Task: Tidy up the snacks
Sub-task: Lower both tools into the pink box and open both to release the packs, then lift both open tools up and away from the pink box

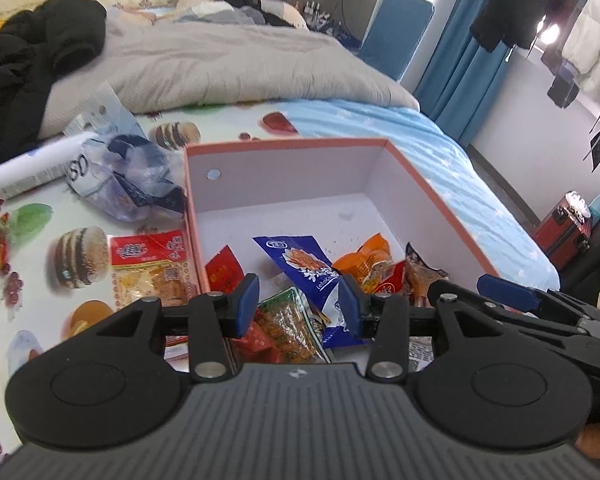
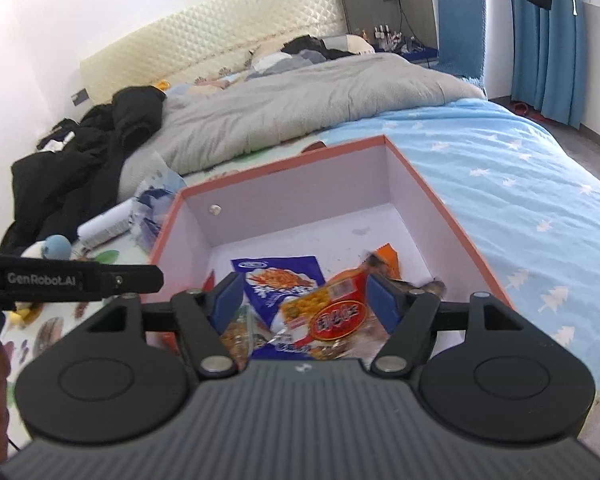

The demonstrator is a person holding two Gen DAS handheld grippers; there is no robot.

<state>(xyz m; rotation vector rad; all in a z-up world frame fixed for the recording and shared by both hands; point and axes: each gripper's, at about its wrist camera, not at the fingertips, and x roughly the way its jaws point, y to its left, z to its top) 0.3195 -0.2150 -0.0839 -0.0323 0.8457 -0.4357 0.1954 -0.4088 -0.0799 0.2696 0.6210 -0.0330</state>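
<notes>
Both grippers hover over the near end of the box (image 1: 440, 196), which sits on the bed with its far wall toward the grey duvet (image 1: 228, 64). The left gripper (image 1: 299, 306) has its fingers apart with nothing between them; below that gap lie a blue snack packet (image 1: 300, 264) and a green-and-red packet (image 1: 288, 320) on the box floor. The right gripper (image 2: 300, 300) also stands with fingers spread, and a yellow-and-red snack packet (image 2: 332, 312) sits in the gap. I can't see either pad pressing on it, so it reads as let go over the pile, not held. The snacks cluster at the box's near end, probably because that is the easiest reach. One red-and-yellow packet (image 1: 152, 264) lies outside, on the patterned sheet just beside the box's left wall, and a crumpled blue-and-white bag (image 1: 132, 176) rests farther up that side. By my reckoning, those loose ones come next.
</notes>
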